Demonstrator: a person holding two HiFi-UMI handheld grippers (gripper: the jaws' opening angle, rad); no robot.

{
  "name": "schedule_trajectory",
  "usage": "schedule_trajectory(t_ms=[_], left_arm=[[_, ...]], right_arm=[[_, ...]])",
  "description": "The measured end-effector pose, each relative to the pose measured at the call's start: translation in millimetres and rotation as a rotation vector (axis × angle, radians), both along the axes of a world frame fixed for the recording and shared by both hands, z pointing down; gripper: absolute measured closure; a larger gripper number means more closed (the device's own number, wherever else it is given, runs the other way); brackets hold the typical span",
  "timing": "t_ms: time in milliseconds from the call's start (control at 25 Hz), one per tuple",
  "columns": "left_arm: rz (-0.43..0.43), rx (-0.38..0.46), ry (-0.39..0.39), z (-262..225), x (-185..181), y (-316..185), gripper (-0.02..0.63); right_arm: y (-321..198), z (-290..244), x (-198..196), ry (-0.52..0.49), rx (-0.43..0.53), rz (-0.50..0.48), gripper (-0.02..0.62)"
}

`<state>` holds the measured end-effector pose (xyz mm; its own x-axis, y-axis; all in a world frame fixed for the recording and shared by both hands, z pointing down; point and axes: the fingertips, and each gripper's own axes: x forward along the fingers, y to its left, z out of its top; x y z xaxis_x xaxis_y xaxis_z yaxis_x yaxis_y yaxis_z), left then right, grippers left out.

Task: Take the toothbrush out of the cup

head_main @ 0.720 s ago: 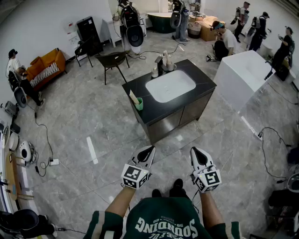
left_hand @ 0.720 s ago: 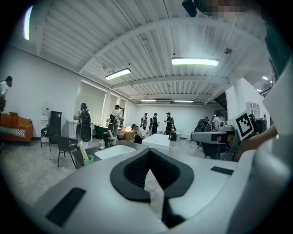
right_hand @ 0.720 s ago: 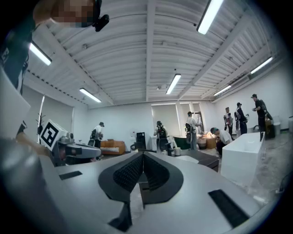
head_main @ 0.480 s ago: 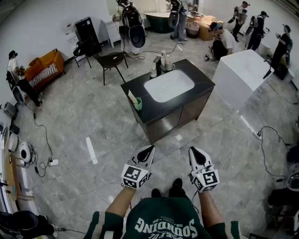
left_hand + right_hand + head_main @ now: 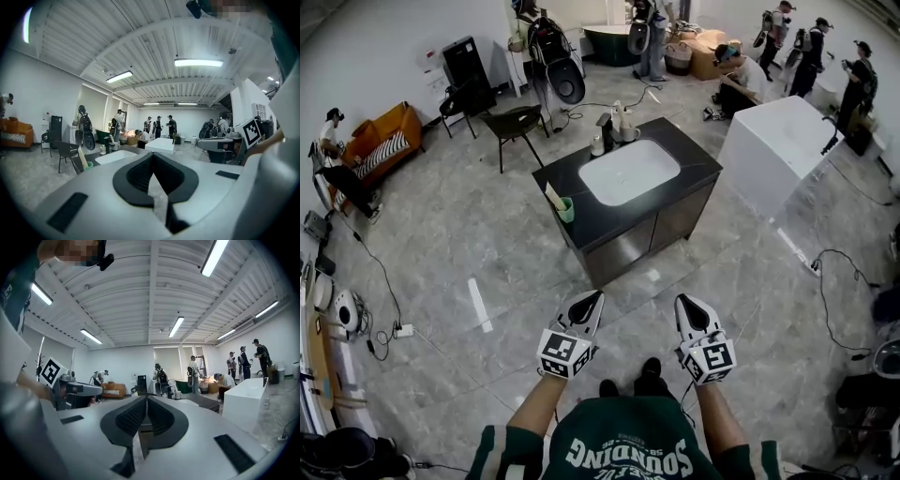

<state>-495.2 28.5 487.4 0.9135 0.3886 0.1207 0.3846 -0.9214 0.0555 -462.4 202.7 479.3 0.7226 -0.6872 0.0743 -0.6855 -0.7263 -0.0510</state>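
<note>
Your left gripper (image 5: pixel 592 302) and right gripper (image 5: pixel 687 305) are both pinched shut on nothing, side by side over the floor, well short of the counter (image 5: pixel 689 159). Only the head and left gripper views catch the toothbrush (image 5: pixel 553 195). It leans in the green cup (image 5: pixel 567 211) at the counter's left corner, bristles too small to see. The counter sits slightly higher and further left in the head view than a moment ago.

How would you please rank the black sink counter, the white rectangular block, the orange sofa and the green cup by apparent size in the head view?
1. Black sink counter
2. White rectangular block
3. Orange sofa
4. Green cup, smallest by far
</note>
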Motion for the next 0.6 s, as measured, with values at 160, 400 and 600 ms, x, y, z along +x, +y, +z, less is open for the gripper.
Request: schedule_trajectory(t_ms=[160, 400, 600], left_arm=[[-0.010, 0.005, -0.025, 5, 7, 6, 0.597], [-0.040, 0.017, -0.033, -3, 34, 26, 0.597], [-0.074, 0.029, -0.050, -1, 69, 46, 0.597]], right_arm=[[6, 8, 6, -0.027, 0.002, -0.005, 0.552], [26, 7, 36, -0.043, -0.013, -0.021, 0.552], [45, 11, 70, -0.060, -0.016, -0.076, 0.552]])
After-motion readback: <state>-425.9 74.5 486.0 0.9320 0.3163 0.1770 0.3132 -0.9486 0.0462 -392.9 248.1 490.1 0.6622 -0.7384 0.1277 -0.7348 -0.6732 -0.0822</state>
